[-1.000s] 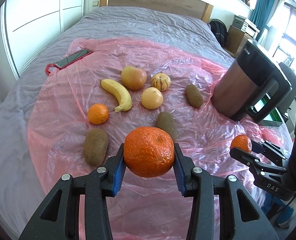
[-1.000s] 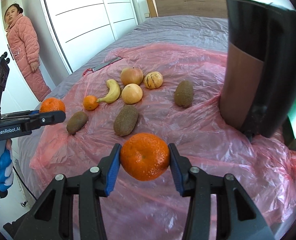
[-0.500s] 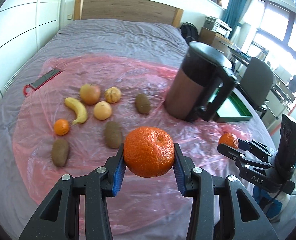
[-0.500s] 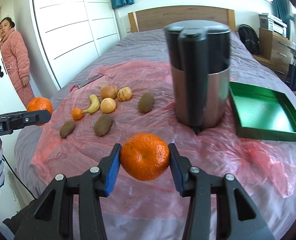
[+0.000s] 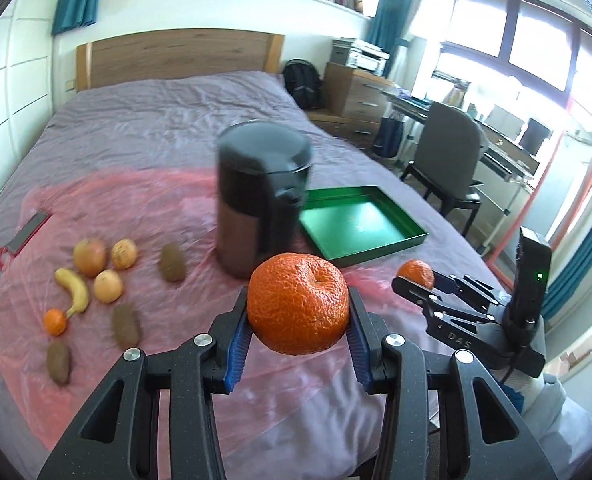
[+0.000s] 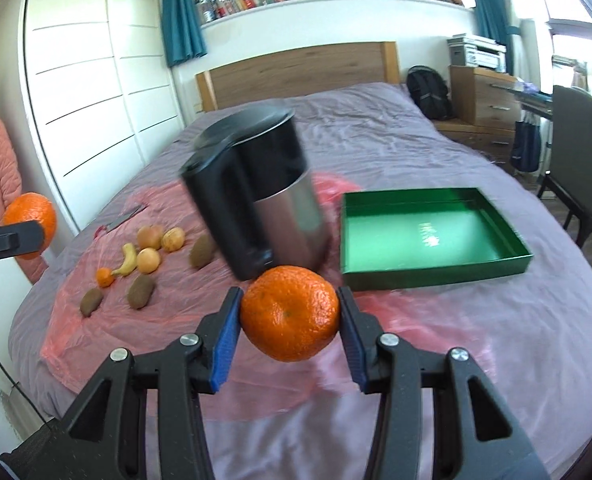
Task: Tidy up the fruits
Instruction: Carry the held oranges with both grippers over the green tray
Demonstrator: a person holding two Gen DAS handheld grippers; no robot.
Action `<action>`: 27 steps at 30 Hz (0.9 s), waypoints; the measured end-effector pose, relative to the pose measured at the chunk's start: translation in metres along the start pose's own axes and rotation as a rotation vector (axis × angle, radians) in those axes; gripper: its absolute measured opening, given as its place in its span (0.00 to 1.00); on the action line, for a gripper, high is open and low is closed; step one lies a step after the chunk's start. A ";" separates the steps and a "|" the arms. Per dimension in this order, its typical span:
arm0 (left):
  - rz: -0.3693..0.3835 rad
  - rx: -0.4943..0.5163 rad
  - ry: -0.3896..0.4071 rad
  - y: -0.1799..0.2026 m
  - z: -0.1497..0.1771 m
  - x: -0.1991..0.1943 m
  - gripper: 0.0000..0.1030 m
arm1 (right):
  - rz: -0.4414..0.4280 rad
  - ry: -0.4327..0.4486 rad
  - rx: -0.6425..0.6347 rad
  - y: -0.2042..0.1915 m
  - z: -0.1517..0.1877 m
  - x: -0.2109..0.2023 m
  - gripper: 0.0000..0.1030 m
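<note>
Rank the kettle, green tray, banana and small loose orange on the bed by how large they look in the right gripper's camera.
1. kettle and green tray: alike in picture area, and the kettle stands nearer, so I won't rank them.
2. banana
3. small orange

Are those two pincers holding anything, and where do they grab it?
Yes. The left tool pinches an orange by its sides; the right tool pinches another orange likewise.
</note>
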State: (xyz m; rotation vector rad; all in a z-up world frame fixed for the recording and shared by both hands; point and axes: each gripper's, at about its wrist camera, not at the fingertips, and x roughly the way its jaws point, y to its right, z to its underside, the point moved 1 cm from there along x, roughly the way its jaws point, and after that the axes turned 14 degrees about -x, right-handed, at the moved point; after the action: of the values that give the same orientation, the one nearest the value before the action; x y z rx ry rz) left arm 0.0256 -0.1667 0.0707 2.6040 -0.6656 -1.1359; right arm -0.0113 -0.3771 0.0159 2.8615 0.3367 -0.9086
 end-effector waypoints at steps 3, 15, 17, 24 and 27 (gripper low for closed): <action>0.042 0.031 -0.008 0.034 -0.008 0.012 0.37 | 0.049 0.011 0.024 0.032 -0.001 -0.009 0.61; 0.138 0.078 -0.071 0.131 -0.059 0.117 0.37 | 0.212 0.029 0.089 0.160 -0.012 -0.003 0.61; 0.124 0.073 -0.087 0.135 -0.064 0.139 0.37 | 0.218 0.020 0.095 0.175 -0.013 0.013 0.61; 0.036 0.041 -0.173 0.125 -0.065 0.229 0.37 | 0.199 -0.022 0.097 0.206 -0.015 0.086 0.61; -0.003 0.026 -0.218 0.114 -0.060 0.266 0.37 | 0.186 -0.055 0.102 0.218 -0.013 0.124 0.61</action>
State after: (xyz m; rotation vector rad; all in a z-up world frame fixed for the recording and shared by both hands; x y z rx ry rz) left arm 0.1935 -0.3946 -0.0154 2.5247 -0.7233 -1.4350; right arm 0.1478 -0.5640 -0.0351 2.8906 0.0176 -0.9930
